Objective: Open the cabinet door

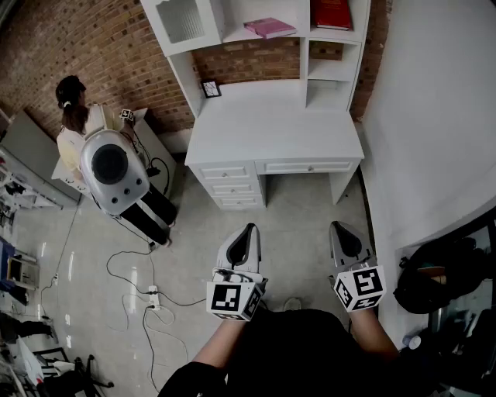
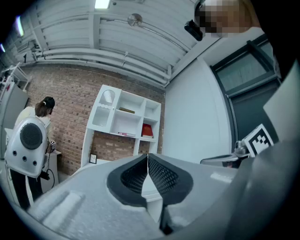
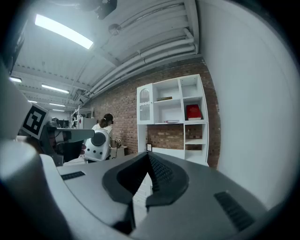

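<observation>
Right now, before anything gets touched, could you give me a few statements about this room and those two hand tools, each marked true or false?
1. The left gripper and the right gripper are both shut and hold nothing. True.
2. The glass-fronted door at the top left is already swung open. False: the cabinet door is closed.
3. A red book sits on an upper right shelf above the desk. True.
4. The left gripper touches the desk. False: it is held well short of the desk, over the floor.
5. Someone with a backpack stands to the right of the desk. False: the person is at its left in the head view.
</observation>
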Motion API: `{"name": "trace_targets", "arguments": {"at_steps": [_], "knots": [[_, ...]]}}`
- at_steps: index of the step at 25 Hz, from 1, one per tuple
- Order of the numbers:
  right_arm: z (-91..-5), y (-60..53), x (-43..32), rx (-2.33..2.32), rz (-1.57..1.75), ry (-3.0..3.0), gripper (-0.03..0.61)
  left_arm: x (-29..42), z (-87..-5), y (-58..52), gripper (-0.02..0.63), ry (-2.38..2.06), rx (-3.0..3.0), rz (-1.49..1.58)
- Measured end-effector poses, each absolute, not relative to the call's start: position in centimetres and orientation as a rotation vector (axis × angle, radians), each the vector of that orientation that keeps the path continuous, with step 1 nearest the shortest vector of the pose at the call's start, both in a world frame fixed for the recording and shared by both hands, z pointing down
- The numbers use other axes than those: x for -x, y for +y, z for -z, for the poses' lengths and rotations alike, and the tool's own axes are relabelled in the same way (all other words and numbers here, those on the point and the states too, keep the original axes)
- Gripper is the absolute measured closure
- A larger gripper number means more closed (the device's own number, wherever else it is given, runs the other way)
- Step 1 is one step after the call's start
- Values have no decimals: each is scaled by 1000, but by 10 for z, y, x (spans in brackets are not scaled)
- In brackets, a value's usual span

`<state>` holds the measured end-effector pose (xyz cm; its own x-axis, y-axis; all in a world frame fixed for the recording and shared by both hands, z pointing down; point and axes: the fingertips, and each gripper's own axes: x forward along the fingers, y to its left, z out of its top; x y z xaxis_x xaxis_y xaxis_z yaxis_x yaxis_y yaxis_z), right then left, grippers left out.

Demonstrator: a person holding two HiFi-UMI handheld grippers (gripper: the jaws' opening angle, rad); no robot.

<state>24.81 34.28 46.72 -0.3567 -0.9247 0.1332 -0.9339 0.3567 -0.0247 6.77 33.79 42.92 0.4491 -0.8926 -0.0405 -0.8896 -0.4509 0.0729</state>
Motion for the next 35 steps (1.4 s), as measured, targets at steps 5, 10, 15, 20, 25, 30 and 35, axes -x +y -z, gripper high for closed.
{"name": "trace_targets", "arguments": {"at_steps": [5, 10, 15, 20, 25, 30, 35], "knots": [[-465, 343, -261, -1715, -153, -2510, 577, -77, -431, 343, 594, -1644, -2622, 113], [-473, 345, -259, -1693, -176, -2539, 577, -68, -434, 352, 594, -1703, -2587, 109], [-480, 346, -249, -1643, -194, -2577, 577, -58, -436, 357, 594, -1747, -2556, 93], [-481, 335, -242, -1658, -202, -2593, 577, -49, -438, 346, 594, -1751, -2561, 76], [-490, 316, -227, -1652, -233, -2581, 577, -41, -443, 326, 594, -1713, -2571, 85], [-493, 280, -208, -1637, -230, -2554, 577, -20, -452, 289, 594, -1683, -2557, 88], [-495, 224, -180, -1598, -212, -2549, 577, 13, -458, 233, 594, -1699, -2522, 109]]}}
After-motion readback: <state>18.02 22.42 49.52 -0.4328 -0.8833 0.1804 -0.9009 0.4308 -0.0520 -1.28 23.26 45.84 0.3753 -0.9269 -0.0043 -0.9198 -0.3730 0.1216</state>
